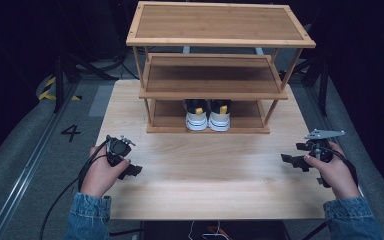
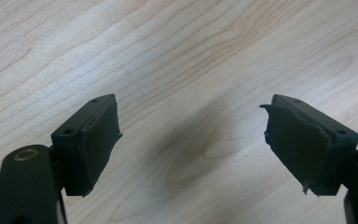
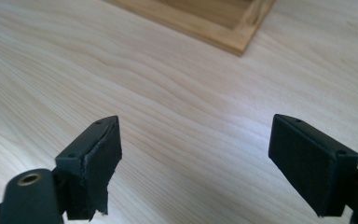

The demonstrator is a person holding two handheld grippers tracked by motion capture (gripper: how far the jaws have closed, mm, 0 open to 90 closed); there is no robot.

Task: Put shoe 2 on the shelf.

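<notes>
A person's two arms in blue sleeves come in over the near edge of the wooden table (image 1: 200, 185). Each hand holds a black tool.

The left gripper (image 1: 130, 170) sits close to the near left corner of the table. It hangs just over the wood. In the left gripper view its two jaws stand wide apart, and there is nothing between them but bare table. One soft pad (image 2: 98, 140) looks a bit torn at its edge.

The right gripper (image 1: 292, 161) is by the right edge of the table, a little farther in. A grey plate with three corners sits on top of it. Its jaws are wide apart too, and nothing is between them. In the right gripper view a corner of the rack's bottom board (image 3: 214, 23) shows farther off on the table.

The wooden rack (image 1: 212, 95) stands at the far edge of the table, in the middle. It has three shelves. A pair of white shoes (image 1: 208, 117) sits on the lowest shelf, side by side and touching. Their heels face the person. The shoes are well apart from both tools.
</notes>
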